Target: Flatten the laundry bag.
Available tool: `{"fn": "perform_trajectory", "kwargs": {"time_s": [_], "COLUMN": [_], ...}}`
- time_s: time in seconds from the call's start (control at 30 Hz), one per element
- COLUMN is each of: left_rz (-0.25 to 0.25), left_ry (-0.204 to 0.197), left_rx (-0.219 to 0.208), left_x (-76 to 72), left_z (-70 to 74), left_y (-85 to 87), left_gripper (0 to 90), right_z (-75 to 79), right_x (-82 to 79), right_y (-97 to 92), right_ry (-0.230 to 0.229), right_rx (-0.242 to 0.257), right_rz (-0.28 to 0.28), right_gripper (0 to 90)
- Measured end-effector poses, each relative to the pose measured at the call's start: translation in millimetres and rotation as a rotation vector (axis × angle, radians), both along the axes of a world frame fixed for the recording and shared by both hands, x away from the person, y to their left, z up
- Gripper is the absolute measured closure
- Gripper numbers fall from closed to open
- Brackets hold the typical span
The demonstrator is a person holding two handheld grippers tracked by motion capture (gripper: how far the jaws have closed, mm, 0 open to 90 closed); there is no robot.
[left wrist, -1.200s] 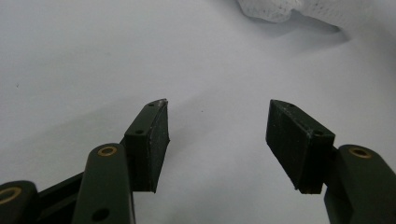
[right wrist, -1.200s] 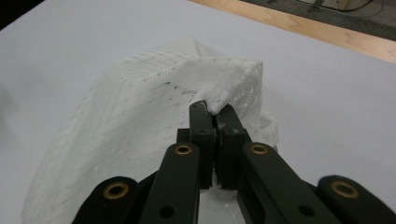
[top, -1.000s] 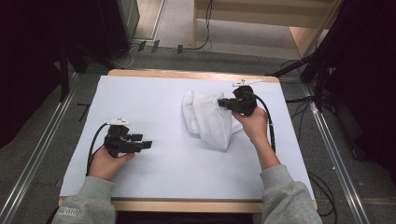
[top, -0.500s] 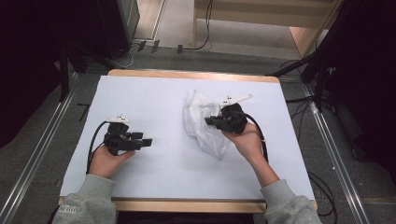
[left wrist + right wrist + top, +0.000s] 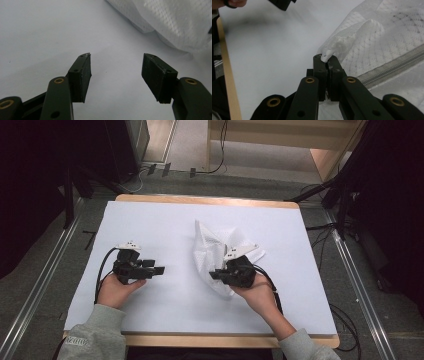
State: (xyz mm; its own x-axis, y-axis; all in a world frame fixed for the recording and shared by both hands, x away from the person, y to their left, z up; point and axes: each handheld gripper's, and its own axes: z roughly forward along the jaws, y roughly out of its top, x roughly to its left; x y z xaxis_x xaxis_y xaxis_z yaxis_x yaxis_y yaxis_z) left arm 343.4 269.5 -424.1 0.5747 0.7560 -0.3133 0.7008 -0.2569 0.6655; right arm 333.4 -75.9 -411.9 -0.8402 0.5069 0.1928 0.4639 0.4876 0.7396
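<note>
Mesh bag (image 5: 372, 42), unlabelled, is pinched by the right hand-held gripper (image 5: 326, 60).

Mesh bag (image 5: 215, 251) lies right of table (image 5: 150, 220) centre. Right gripper (image 5: 216, 275) at bag's near edge, left gripper (image 5: 159, 269) well apart on left.

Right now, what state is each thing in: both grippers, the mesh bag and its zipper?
Left gripper: open, nothing between its jaws, resting on the table apart from the bag.
Right gripper: shut on a pinched fold of the mesh bag.
Mesh bag: crumpled, lying on the table, one fold lifted by the right gripper.
Zipper: appears closed along the stretch in view.
Table: covered by a white sheet.
</note>
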Motion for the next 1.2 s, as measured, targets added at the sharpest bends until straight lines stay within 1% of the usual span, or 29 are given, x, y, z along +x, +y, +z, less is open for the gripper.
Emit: {"fn": "perform_trajectory", "kwargs": {"time_s": [0.03, 0.1, 0.13, 0.17, 0.27, 0.3, 0.37, 0.5, 0.53, 0.57, 0.6, 0.63, 0.67, 0.73, 0.77, 0.83, 0.87, 0.9, 0.93, 0.97, 1.0, 1.03, 1.07, 1.1, 1.13, 1.2], "left_rz": [-0.001, -0.007, -0.008, -0.008, -0.012, -0.013, -0.013, -0.026, -0.028, -0.029, -0.032, -0.034, -0.034, -0.032, -0.032, -0.034, -0.036, -0.037, -0.035, -0.035, -0.031, -0.031, -0.031, -0.029, -0.033, -0.028], "left_ry": [-0.002, -0.008, -0.012, -0.015, -0.026, -0.03, -0.037, -0.038, -0.038, -0.037, -0.037, -0.032, -0.032, -0.029, -0.026, -0.023, -0.018, -0.009, 0.0, 0.0, 0.005, 0.009, 0.009, 0.007, 0.002, 0.003], "left_rx": [-0.002, -0.002, -0.002, -0.003, -0.01, -0.012, -0.017, -0.025, -0.025, -0.024, -0.018, -0.024, -0.024, -0.029, -0.033, -0.035, -0.029, -0.021, -0.018, -0.018, -0.031, -0.029, -0.029, -0.033, -0.03, -0.026], "left_x": [0.4, 1.5, 1.8, 2.4, 4.4, 5.2, 6.7, 10.9, 12.3, 13.8, 15.6, 19.8, 19.8, 24.7, 27.2, 32.7, 36.1, 39.9, 46.2, 46.2, 50.7, 52.4, 52.4, 53.5, 54.9, 59.9], "left_z": [0.4, 1.2, 1.4, 2.1, 3.0, 3.2, 3.6, 4.2, 4.0, 3.8, 3.8, 4.0, 4.0, 4.7, 4.7, 3.4, 2.5, 2.1, 1.7, 1.7, 1.7, 2.3, 2.3, 2.6, 3.1, 3.1], "left_y": [-0.2, -0.6, -0.7, -0.6, 0.2, 0.4, 0.0, -2.4, -3.5, -4.6, -5.2, -6.5, -6.5, -7.4, -7.9, -9.4, -10.0, -10.9, -12.0, -12.0, -12.4, -12.5, -12.5, -12.9, -12.6, -13.4], "left_gripper": [41.3, 41.1, 40.9, 40.9, 40.0, 40.0, 39.6, 39.0, 38.7, 38.7, 38.5, 38.5, 38.5, 38.5, 38.5, 38.2, 38.1, 37.9, 37.9, 37.9, 37.8, 37.7, 37.6, 37.6, 37.6, 37.2], "right_z": [0.0, -3.2, -5.4, -5.4, -10.6, -10.6, -12.9, -17.7, -19.2, -20.1, -21.3, -24.1, -24.1, -28.2, -29.6, -30.3, -29.3, -27.6, -23.1, -20.3, -17.7, -14.4, -14.4, -7.1, -7.1, 0.2], "right_x": [0.0, -6.6, -12.9, -12.9, -27.0, -27.0, -33.4, -43.4, -45.6, -48.3, -50.9, -55.4, -55.4, -60.8, -62.8, -65.5, -65.8, -65.9, -65.7, -65.9, -65.9, -65.5, -65.5, -66.5, -66.5, -66.3], "right_y": [0.0, 3.5, 7.4, 7.4, 16.5, 16.5, 20.2, 26.0, 27.2, 28.4, 29.3, 31.3, 31.3, 33.6, 34.6, 34.8, 34.0, 32.2, 27.9, 24.8, 21.5, 18.0, 18.0, 11.0, 11.0, 3.9], "right_ry": [0.0, 0.004, 0.01, 0.01, 0.005, 0.005, 0.013, 0.032, 0.028, 0.035, 0.04, 0.051, 0.051, 0.068, 0.069, 0.072, 0.075, 0.079, 0.086, 0.079, 0.073, 0.067, 0.067, 0.052, 0.052, 0.015], "right_rx": [0.0, -0.003, -0.007, -0.007, -0.02, -0.02, -0.025, -0.031, -0.028, -0.027, -0.028, -0.028, -0.028, -0.034, -0.039, -0.037, -0.032, -0.025, -0.006, 0.002, 0.015, 0.02, 0.02, 0.036, 0.036, 0.041], "right_rz": [0.0, 0.017, 0.03, 0.03, 0.073, 0.073, 0.079, 0.1, 0.106, 0.112, 0.118, 0.127, 0.127, 0.142, 0.149, 0.154, 0.152, 0.149, 0.143, 0.137, 0.134, 0.124, 0.124, 0.116, 0.116, 0.104], "right_gripper": [89.1, 89.0, 89.0, 89.0, 89.0, 89.0, 88.9, 88.8, 88.8, 88.8, 88.7, 88.7, 88.7, 88.4, 88.2, 86.5, 83.9, 80.0, 74.4, 71.8, 68.1, 65.0, 65.0, 60.9, 60.9, 59.7]}}
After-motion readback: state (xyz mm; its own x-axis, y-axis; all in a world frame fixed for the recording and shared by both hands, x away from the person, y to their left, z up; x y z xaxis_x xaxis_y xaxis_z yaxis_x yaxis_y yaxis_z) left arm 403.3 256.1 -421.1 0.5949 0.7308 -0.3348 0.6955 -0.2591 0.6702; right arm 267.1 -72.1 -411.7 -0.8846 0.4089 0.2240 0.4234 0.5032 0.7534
